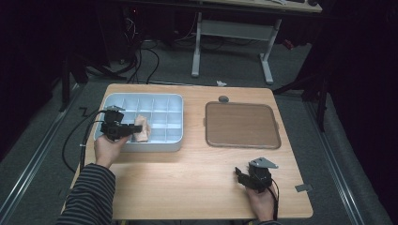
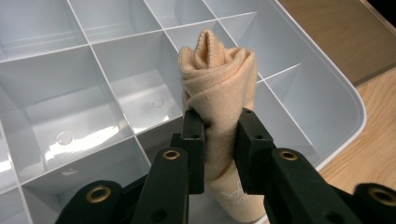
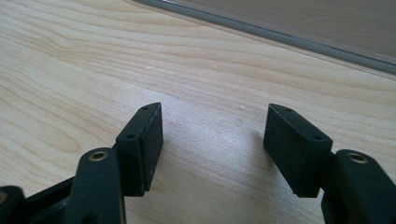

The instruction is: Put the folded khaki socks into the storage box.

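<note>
From the high view, the left gripper sits over the near rim of the pale blue compartment tray, with a peach bundle at its tip; the left gripper view resolves this as a rolled peach sock, pinched upright between the black jaws above a near-row compartment. The right gripper rests low on the wooden surface near the brown tray; the right gripper view shows its jaws spread with only bare wood between them
</note>
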{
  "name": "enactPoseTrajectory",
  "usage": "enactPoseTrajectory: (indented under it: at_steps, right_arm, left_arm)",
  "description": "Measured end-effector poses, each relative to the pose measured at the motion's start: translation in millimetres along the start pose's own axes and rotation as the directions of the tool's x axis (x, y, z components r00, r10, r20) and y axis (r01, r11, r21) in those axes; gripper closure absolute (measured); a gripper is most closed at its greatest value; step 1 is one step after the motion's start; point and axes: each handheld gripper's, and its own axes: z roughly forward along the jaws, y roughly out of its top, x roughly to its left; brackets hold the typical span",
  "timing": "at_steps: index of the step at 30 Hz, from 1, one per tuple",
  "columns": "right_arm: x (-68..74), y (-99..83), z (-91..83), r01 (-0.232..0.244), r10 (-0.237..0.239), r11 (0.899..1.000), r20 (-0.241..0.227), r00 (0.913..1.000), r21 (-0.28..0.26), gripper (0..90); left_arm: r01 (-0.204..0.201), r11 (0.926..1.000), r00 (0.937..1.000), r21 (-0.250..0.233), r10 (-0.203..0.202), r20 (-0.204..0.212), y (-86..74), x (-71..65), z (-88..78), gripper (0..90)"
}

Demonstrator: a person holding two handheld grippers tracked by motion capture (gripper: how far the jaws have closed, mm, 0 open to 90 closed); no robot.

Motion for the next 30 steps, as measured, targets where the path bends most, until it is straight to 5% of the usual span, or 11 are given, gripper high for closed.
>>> enactPoseTrajectory:
  at_steps: [20,30]
  right_arm:
    - [-0.1,0.0,0.0,0.002,-0.002,1.0,0.0,1.0,-0.001,38.0]
    - [0.0,0.0,0.0,0.002,-0.002,1.0,0.0,1.0,-0.001,38.0]
  left_arm:
    - [0.028,0.9913,0.9996,0.129,-0.028,-0.006,-2.2,9.3,15.6,76.4]
    - [-0.007,0.9856,0.9986,0.169,0.016,-0.05,-3.0,4.9,21.0,76.4]
